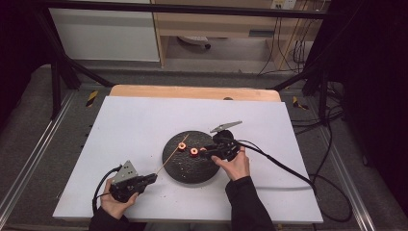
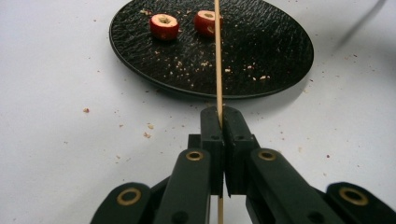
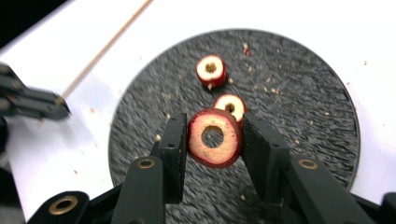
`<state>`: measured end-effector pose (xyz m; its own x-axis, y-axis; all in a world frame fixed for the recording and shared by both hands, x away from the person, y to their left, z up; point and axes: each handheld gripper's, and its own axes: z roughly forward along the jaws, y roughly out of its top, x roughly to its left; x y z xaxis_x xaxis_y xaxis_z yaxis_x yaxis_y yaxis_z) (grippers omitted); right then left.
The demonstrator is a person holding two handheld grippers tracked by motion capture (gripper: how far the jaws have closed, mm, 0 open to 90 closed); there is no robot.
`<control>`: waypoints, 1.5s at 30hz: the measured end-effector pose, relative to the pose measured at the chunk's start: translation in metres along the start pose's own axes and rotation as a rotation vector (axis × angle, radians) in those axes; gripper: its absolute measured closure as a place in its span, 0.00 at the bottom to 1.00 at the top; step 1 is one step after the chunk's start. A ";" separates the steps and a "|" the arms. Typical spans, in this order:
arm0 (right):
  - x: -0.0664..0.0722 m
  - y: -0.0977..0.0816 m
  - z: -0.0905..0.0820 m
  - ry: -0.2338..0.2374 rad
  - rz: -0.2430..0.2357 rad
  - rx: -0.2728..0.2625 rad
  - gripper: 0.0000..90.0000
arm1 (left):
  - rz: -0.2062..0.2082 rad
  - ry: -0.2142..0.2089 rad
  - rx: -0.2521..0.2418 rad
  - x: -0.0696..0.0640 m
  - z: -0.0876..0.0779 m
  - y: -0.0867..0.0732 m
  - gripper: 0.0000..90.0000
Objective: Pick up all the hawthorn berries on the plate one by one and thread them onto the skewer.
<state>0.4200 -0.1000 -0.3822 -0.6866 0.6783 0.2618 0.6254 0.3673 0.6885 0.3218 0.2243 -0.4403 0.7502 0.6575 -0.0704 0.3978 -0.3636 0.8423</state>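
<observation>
The left gripper (image 2: 219,122) is pinching a thin wooden stick (image 2: 217,60), with its fingers (image 2: 211,128) squeezed tight on it. It is holding the stick out over the black plate (image 1: 185,168), pointing toward about 1 o'clock in the high view, so the tip is ready for something to slide on.

The right gripper (image 3: 214,140) is holding a red ring with a hole in it (image 3: 215,138). Its fingers (image 3: 173,140) are pressing on the ring's two sides, which is keeping the hole open and facing out, probably so the stick can go through it. The ring is hanging just above the plate, near the plate's 3 o'clock edge in the high view.

Two more red rings (image 3: 211,69) are lying on the plate, waiting. Little crumbs are sitting around them. The plate is resting in the middle of the white surface (image 1: 134,125), between both hands.
</observation>
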 end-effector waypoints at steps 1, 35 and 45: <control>0.000 -0.002 0.000 0.007 0.013 -0.026 0.69 | -0.001 0.000 -0.002 0.000 0.000 0.000 0.97; 0.009 -0.052 0.012 0.108 0.381 -0.673 0.70 | -0.032 0.028 -0.052 -0.012 0.003 0.000 0.97; 0.014 -0.053 0.011 0.087 0.414 -0.813 0.70 | -0.025 0.013 -0.064 -0.019 0.004 0.000 0.97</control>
<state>0.3816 -0.1030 -0.4226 -0.5120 0.5935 0.6210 0.3966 -0.4779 0.7837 0.3099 0.2087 -0.4413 0.7333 0.6745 -0.0858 0.3816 -0.3038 0.8730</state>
